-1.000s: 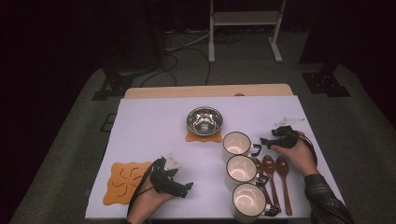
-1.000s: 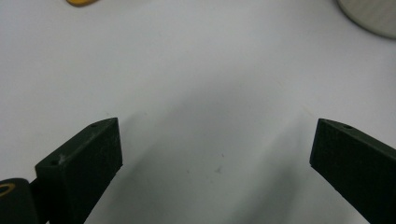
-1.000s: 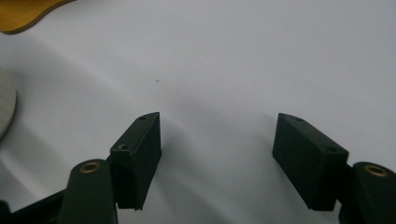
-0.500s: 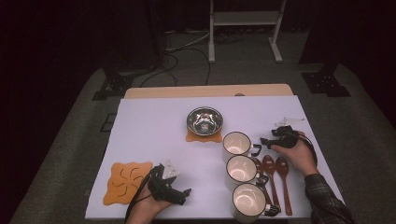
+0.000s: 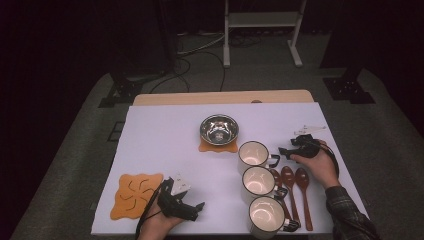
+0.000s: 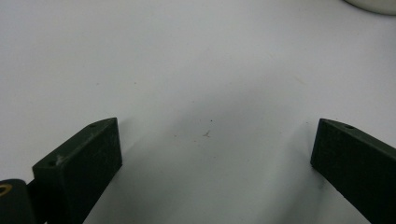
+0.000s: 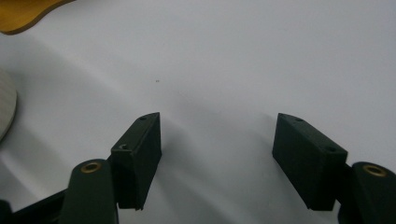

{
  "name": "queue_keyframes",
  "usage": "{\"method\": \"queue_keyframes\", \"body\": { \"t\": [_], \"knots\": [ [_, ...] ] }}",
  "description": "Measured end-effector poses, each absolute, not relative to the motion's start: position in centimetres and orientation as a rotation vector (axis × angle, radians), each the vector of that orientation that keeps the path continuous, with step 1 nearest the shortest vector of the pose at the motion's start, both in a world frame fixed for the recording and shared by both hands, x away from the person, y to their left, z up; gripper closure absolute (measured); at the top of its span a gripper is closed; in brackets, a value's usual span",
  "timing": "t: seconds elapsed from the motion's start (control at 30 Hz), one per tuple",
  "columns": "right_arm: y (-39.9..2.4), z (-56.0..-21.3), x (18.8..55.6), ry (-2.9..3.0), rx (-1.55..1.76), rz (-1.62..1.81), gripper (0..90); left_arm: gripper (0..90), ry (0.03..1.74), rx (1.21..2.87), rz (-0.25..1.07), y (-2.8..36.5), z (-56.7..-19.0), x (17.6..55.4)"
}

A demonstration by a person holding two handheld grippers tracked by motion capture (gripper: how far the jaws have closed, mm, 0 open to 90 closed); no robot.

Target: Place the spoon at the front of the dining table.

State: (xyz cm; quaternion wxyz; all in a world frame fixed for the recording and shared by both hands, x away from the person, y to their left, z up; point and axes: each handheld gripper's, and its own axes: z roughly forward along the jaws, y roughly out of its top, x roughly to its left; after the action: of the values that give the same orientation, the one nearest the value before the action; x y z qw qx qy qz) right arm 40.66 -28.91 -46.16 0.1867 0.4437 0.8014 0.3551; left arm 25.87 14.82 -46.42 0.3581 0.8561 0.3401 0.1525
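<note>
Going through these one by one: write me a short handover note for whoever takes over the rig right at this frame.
Left gripper: open, nothing between the jaws, low over bare white table just right of the empty orange coaster.
Right gripper: open, holding nothing, beside the handle of the farthest mug.
Things: three mugs in a row on the right, the middle mug and nearest mug closer to the person; three wooden spoons lying right of them; a steel bowl sitting on a second orange coaster.
Done: bowl on its coaster.
Left, as far as I can judge: nothing is gripped; one coaster is free and the mugs and spoons are untouched.
</note>
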Motion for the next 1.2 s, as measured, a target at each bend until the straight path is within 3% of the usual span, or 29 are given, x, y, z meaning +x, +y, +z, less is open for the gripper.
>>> {"method": "queue_keyframes", "body": {
  "t": [1.2],
  "knots": [
    [-29.4,-43.0,38.4,2.179,1.275,1.046,32.5,0.7,0.878,2.209,0.390,14.8,-46.4,25.9]
  ]
}}
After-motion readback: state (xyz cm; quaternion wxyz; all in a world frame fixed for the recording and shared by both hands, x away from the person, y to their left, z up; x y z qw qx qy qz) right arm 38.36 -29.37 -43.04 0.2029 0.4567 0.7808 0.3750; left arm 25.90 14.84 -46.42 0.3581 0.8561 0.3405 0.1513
